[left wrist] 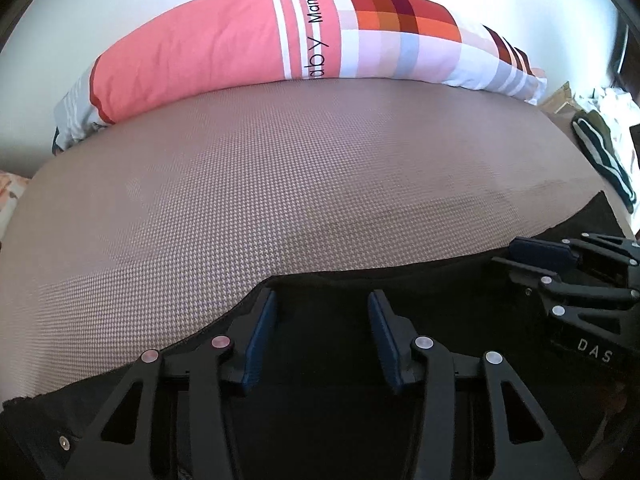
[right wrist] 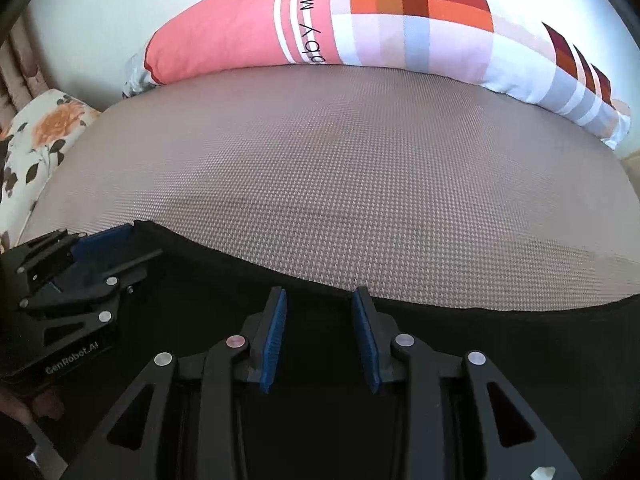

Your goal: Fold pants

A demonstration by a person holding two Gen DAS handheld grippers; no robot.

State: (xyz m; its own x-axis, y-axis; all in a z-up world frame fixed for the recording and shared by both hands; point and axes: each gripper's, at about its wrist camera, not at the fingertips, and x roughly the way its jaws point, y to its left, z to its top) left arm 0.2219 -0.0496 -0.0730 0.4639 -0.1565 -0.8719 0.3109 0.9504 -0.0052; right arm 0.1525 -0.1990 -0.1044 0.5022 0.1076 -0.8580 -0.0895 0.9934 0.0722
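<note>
Black pants (left wrist: 452, 280) lie along the near edge of a brown woven bed surface (left wrist: 280, 180). My left gripper (left wrist: 322, 296) hangs over the cloth's far edge, its blue pads (left wrist: 262, 340) apart, with only dark cloth showing in the gap. My right gripper (right wrist: 320, 294) stands the same way over the pants (right wrist: 500, 340), its jaws a little narrower and no pad visibly pressing. Each gripper shows in the other's view: the right gripper (left wrist: 516, 254) at the right, the left gripper (right wrist: 136, 246) at the left, both at the cloth's edge.
A long pink and checked pillow (left wrist: 240, 40) lies along the far side of the bed against a white wall. A floral cushion (right wrist: 36, 140) sits at the left end. Dark green and white clothes (left wrist: 600, 152) lie off the right end.
</note>
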